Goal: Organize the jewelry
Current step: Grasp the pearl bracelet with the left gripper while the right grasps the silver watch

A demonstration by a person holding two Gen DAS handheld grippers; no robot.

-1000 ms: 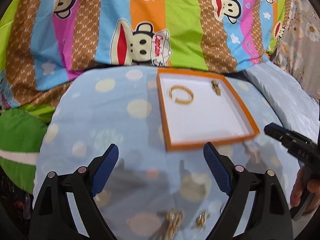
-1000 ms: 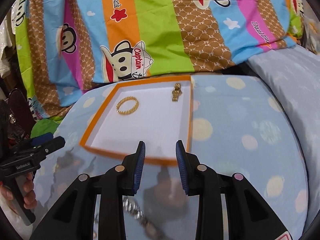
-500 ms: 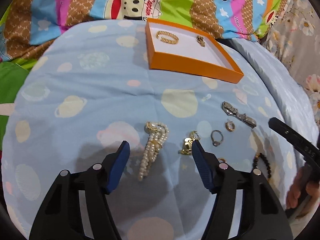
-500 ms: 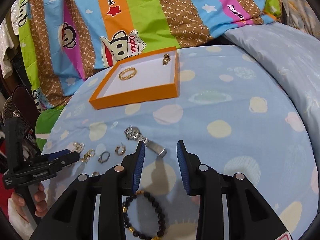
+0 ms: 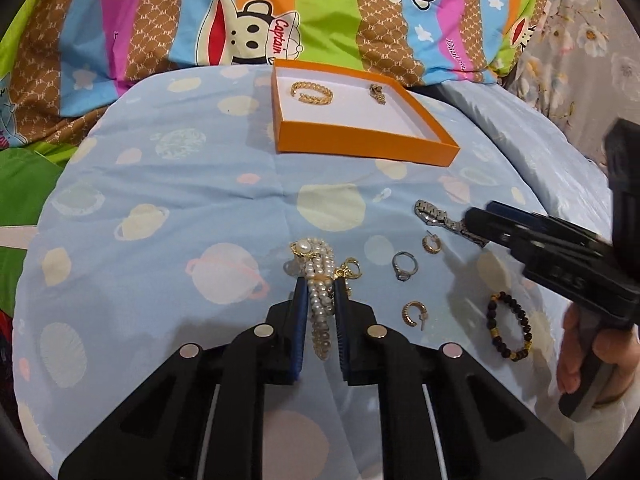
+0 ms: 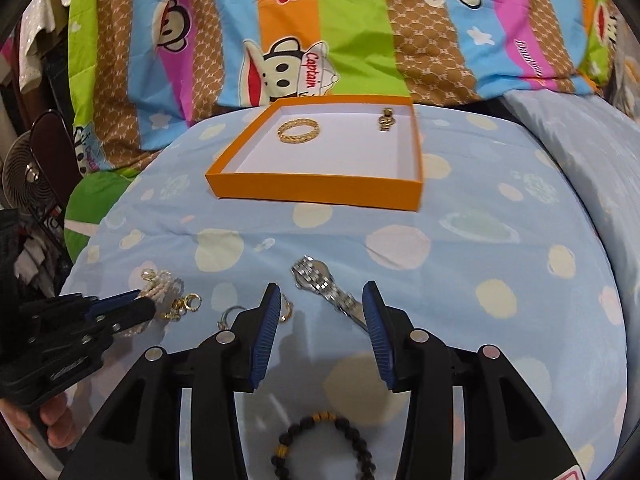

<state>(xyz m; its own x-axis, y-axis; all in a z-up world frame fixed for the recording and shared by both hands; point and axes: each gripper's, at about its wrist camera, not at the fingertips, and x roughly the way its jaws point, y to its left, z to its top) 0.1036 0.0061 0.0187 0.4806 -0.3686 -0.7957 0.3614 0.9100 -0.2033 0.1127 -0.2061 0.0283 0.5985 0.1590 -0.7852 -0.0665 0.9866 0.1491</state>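
Observation:
My left gripper is shut on a pearl bracelet that lies on the blue spotted bedsheet; it also shows in the right wrist view. My right gripper is open, its fingers either side of a silver watch, seen too in the left wrist view. An orange tray holds a gold chain bracelet and a small gold piece. A black bead bracelet lies under my right gripper.
Loose on the sheet are a silver ring, two gold hoop earrings and a gold charm. A striped cartoon quilt rises behind the tray. A fan stands off the left bed edge.
My left gripper moved forward and shut on the pearl bracelet. My right gripper lowered toward the silver watch and opened wider.

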